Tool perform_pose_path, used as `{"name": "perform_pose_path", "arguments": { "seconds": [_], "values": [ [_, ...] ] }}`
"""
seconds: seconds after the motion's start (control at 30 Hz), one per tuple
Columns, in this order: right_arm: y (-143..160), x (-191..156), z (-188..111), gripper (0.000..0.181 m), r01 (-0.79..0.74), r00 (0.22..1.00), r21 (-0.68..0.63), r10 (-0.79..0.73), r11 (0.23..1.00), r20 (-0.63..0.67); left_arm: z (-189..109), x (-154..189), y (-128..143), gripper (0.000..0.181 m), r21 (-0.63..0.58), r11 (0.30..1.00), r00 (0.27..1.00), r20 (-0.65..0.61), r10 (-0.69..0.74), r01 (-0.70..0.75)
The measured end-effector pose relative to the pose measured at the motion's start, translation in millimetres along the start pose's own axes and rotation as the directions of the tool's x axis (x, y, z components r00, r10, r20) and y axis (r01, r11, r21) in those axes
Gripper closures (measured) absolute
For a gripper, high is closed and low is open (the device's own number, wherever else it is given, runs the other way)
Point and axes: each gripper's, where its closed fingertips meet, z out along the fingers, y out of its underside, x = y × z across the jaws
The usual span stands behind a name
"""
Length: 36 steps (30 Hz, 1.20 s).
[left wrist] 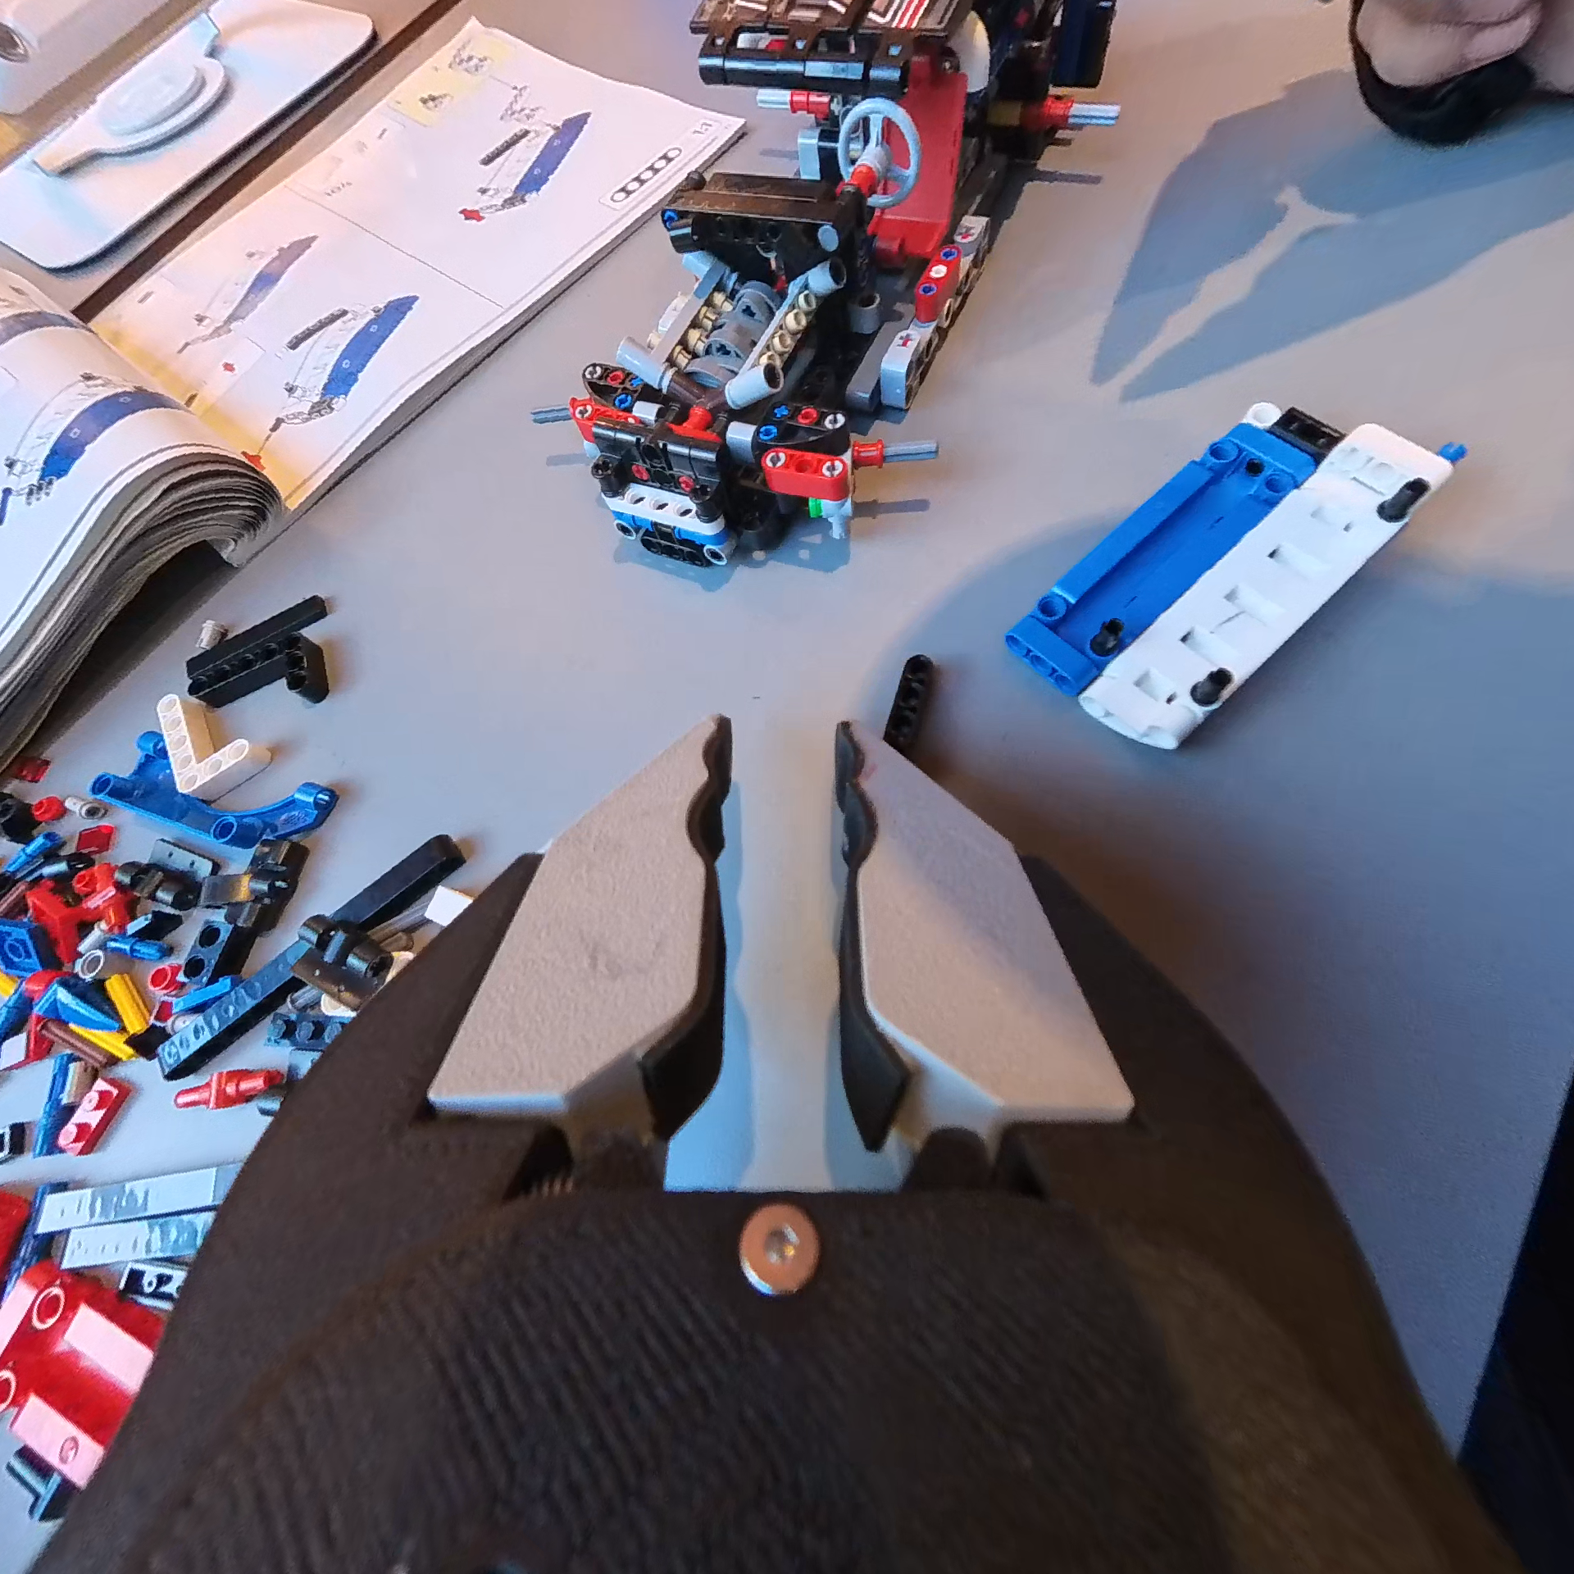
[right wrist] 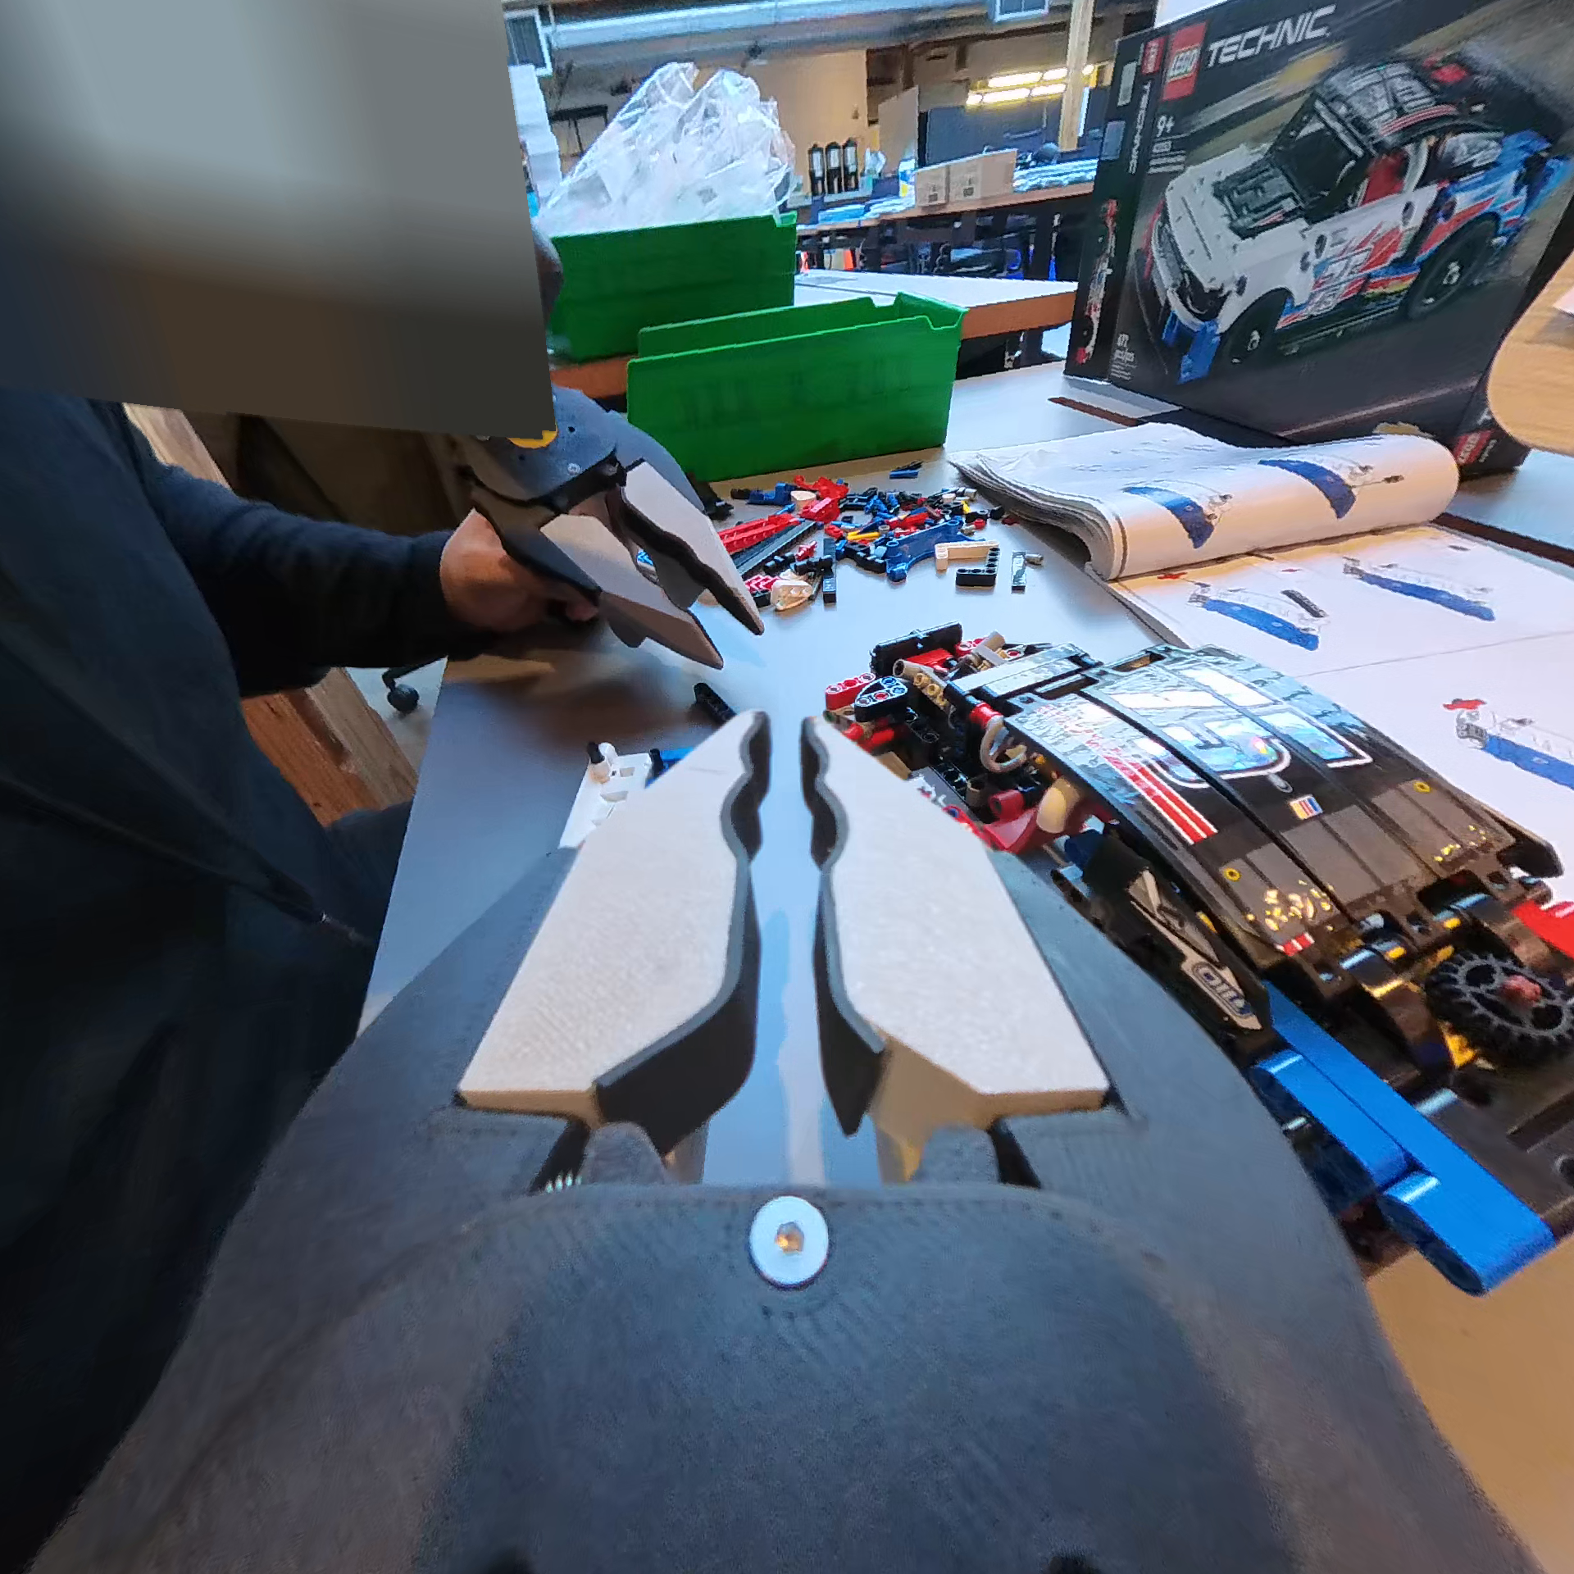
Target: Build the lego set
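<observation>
The part-built lego car (left wrist: pixel 766 358) stands on the grey table (left wrist: pixel 1107 937), its nose toward my left gripper; its black roof shows in the right wrist view (right wrist: pixel 1192 809). A blue and white panel assembly (left wrist: pixel 1226 579) lies to its right. A small black beam (left wrist: pixel 910 698) lies just beside my left gripper's right fingertip. My left gripper (left wrist: pixel 782 732) is open and empty, low over the table; it also shows in the right wrist view (right wrist: pixel 741 646). My right gripper (right wrist: pixel 785 724) is open by a narrow gap and empty, beside the car, partly hiding the panel assembly (right wrist: pixel 609 784).
A pile of loose lego parts (left wrist: pixel 128 937) lies at the left. The open instruction booklet (left wrist: pixel 341 281) lies behind it. Green bins (right wrist: pixel 792 383), a plastic bag (right wrist: pixel 681 145) and the set's box (right wrist: pixel 1320 213) stand at the far edge. A hand (left wrist: pixel 1448 51) shows top right.
</observation>
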Motion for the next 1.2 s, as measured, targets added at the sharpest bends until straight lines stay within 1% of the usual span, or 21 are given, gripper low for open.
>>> {"name": "perform_pose_path", "arguments": {
  "seconds": [0.07,0.27,0.4,0.53,0.73,0.83,0.9,1.0,1.1,1.2],
  "values": [
    [0.5,-0.1,0.2,0.18,-0.002,1.0,-0.004,0.002,1.0,0.003,0.0,-0.1,0.0,0.16,0.0,1.0,1.0,-0.003,-0.003,0.003],
    [0.9,3.3,-1.6,0.181,0.014,1.0,-0.012,-0.014,1.0,-0.027,0.4,0.6,-0.3,0.16,0.0,1.0,1.0,-0.004,0.001,-0.001],
    [-4.9,7.5,-7.2,0.181,0.047,0.996,0.013,-0.046,0.999,-0.072,0.0,0.4,-0.8,0.16,0.004,1.0,1.0,-0.004,0.001,-0.001],
    [-4.6,9.5,-8.5,0.181,0.038,0.996,0.013,-0.037,0.999,-0.078,-0.2,0.6,-1.1,0.16,0.006,1.0,1.0,-0.001,0.005,-0.005],
    [-1.9,10.3,-7.9,0.181,0.039,0.996,-0.003,-0.039,0.999,-0.083,-3.5,-1.5,-3.7,0.158,0.03,0.999,0.999,0.034,0.02,-0.021],
    [-0.2,11.5,-8.0,0.181,0.03,0.996,-0.008,-0.031,1.0,-0.088,-12.8,-9.8,-8.3,0.158,0.086,0.996,0.997,0.081,-0.022,0.015],
    [-0.4,12.7,-8.8,0.181,0.03,0.995,-0.005,-0.03,1.0,-0.098,-19.5,-7.9,-6.1,0.154,0.099,0.993,0.996,0.061,-0.065,0.058],
    [1.5,15.3,-10.8,0.181,0.023,0.993,-0.008,-0.024,1.0,-0.115,-33.6,-3.3,8.4,0.151,0.069,0.992,0.992,0.067,-0.106,0.101],
    [-1.5,16.6,-13.4,0.181,0.021,0.992,0.013,-0.02,1.0,-0.124,-55.9,-3.7,24.6,0.152,0.057,0.992,0.985,0.129,-0.116,0.109],
    [-1.2,17.5,-12.5,0.181,0.015,0.992,0.011,-0.013,1.0,-0.125,-79.0,-13.7,41.3,0.153,0.038,0.99,0.968,0.206,-0.143,0.138]
  ]
}}
